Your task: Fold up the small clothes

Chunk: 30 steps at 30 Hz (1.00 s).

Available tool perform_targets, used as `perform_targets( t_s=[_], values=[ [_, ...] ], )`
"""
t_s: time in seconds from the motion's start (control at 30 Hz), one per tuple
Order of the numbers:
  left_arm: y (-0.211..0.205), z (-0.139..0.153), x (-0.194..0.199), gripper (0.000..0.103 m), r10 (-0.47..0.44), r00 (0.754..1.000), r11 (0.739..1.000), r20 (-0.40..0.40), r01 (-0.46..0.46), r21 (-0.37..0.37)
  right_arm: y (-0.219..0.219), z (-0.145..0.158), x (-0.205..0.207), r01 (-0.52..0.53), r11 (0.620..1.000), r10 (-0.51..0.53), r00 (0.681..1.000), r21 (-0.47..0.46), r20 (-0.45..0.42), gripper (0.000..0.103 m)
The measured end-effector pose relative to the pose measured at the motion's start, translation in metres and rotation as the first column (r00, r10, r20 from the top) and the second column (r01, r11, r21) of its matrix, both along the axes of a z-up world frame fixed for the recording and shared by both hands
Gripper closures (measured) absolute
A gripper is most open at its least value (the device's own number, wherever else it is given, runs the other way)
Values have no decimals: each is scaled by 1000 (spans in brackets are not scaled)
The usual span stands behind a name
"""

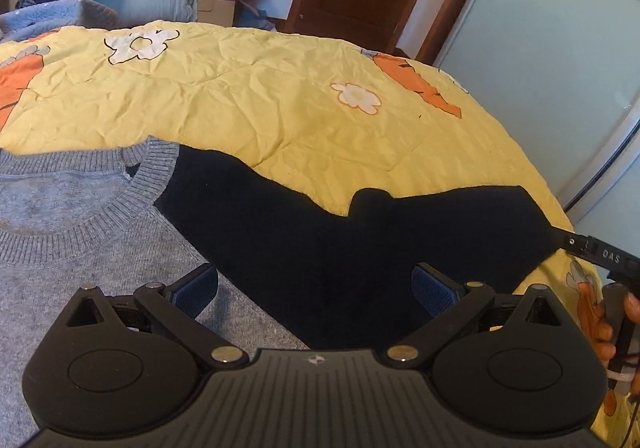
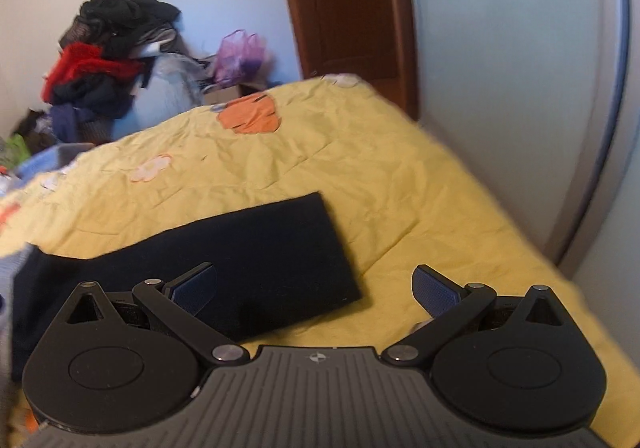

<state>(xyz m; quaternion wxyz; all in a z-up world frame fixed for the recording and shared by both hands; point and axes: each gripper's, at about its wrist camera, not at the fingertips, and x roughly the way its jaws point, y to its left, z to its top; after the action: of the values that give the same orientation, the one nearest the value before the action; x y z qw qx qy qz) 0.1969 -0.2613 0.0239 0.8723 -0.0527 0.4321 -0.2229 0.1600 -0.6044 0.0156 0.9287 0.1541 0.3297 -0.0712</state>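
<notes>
One yellow carrot-print quilt (image 1: 260,95) carries a grey sweater (image 1: 80,215), cut off at the frame's left edge, its navy sleeve (image 1: 360,240) spread rightward. Left gripper (image 1: 316,288) gapes empty above the sleeve; right gripper (image 2: 316,288) likewise, blurred.

The left gripper (image 1: 314,290) fills the bottom of its frame: a ribbed dark-grey central plate bearing a small pale emblem, flanked by two matte black rounded housings with oval recesses, and black link arms pinned by silver round screws that carry blue textured pads (image 1: 434,288). The right gripper (image 2: 314,290) has the same build in its own view. At the left view's right edge, its black bar shows white letters "DAS" beside fingers (image 1: 602,324).
</notes>
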Motion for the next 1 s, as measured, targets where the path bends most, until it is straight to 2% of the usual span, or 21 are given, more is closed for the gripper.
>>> perform_targets(
  t_s=[0.07, 0.13, 0.2, 0.27, 0.3, 0.33, 0.37, 0.4, 0.53, 0.7, 0.9, 1.0],
  values=[
    [0, -2, 0, 0, -17, 1000, 1000, -1, 17, 1, -3, -5, 5, 6, 999, -6, 1000, 45, -15, 0],
    [-1, -2, -1, 0, 0, 1000, 999, 25, -1, 40, -1, -8, 7, 25, 999, -25, 1000, 38, -7, 1],
    [1, -1, -4, 0, 7, 999, 998, 51, -10, 56, 3, -9, 9, 16, 999, -17, 1000, 41, 10, 9],
    [8, 1, -5, 0, 0, 999, 1000, 36, 0, 14, 6, -11, 13, -15, 999, 14, 999, 50, 31, 23],
    [11, 2, -6, 0, 6, 999, 1000, 32, -6, 13, 8, -11, 16, -24, 998, 23, 999, 54, 25, 41],
    [14, 4, -8, 0, 14, 999, 1000, 34, -15, 19, 8, -12, 19, -16, 998, 15, 1000, 67, 14, 66],
    [18, 6, -10, 0, 12, 999, 1000, 37, -13, 21, 7, -13, 22, -3, 995, 3, 1000, 102, 4, 78],
    [22, 8, -12, 0, 5, 999, 1000, 39, -6, 20, 5, -14, 23, 4, 989, -5, 1000, 149, 6, 82],
    [43, 18, -19, 0, 16, 998, 1000, 56, -17, 7, 15, -8, 22, 29, 982, -35, 999, 187, 29, 84],
    [70, 25, -18, 0, 45, 998, 998, 40, -43, -54, 42, 15, 24, 20, 981, -36, 996, 191, 79, 85],
    [110, 22, -6, 0, 86, 996, 991, 23, -84, -108, 126, 48, 31, -157, 968, 126, 979, 198, 160, 85],
    [134, 21, 5, 0, 104, 995, 985, 5, -103, -137, 181, 53, 42, -260, 941, 224, 959, 218, 175, 85]
  ],
)
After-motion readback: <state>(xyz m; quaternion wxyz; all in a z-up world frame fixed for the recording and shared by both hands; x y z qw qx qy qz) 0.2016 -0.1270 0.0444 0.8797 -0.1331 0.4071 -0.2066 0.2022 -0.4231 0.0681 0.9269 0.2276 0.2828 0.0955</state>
